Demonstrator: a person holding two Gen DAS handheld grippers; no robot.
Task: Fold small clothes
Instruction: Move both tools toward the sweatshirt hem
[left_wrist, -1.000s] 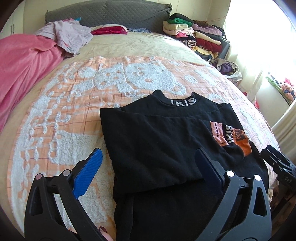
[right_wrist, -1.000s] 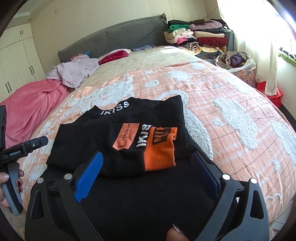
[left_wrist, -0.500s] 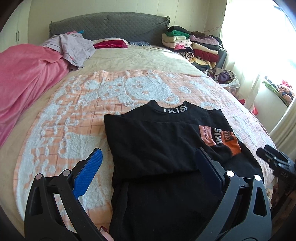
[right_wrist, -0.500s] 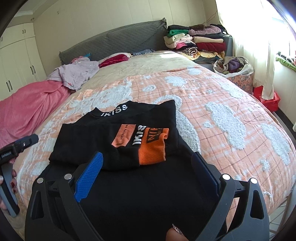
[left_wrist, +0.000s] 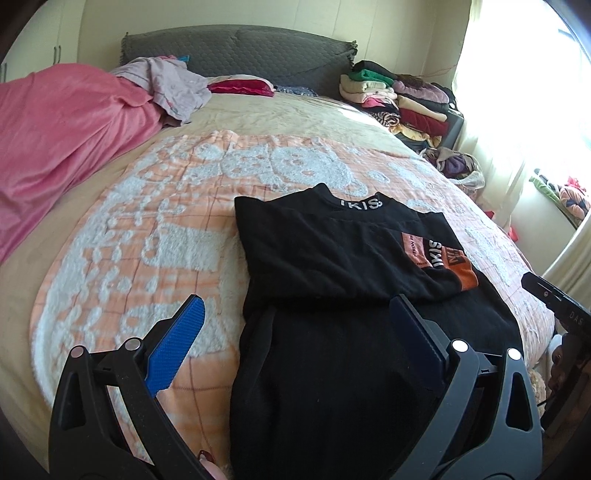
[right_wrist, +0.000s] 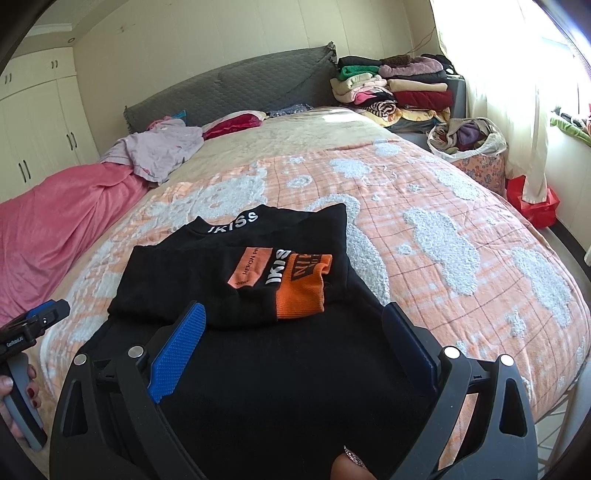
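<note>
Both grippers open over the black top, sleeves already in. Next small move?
Probably lower both open grippers, left gripper and right gripper, to the black top at its near hem: sleeves lie folded across the chest, lower half still flat, nothing gripped.

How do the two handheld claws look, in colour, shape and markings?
Both the left claw and the right claw have black plastic frames with triangular cut-outs and silver round pins. Each carries two flat, ribbed blue pads. The left claw's side has a grey handle and small white lettering, too small to read.
</note>
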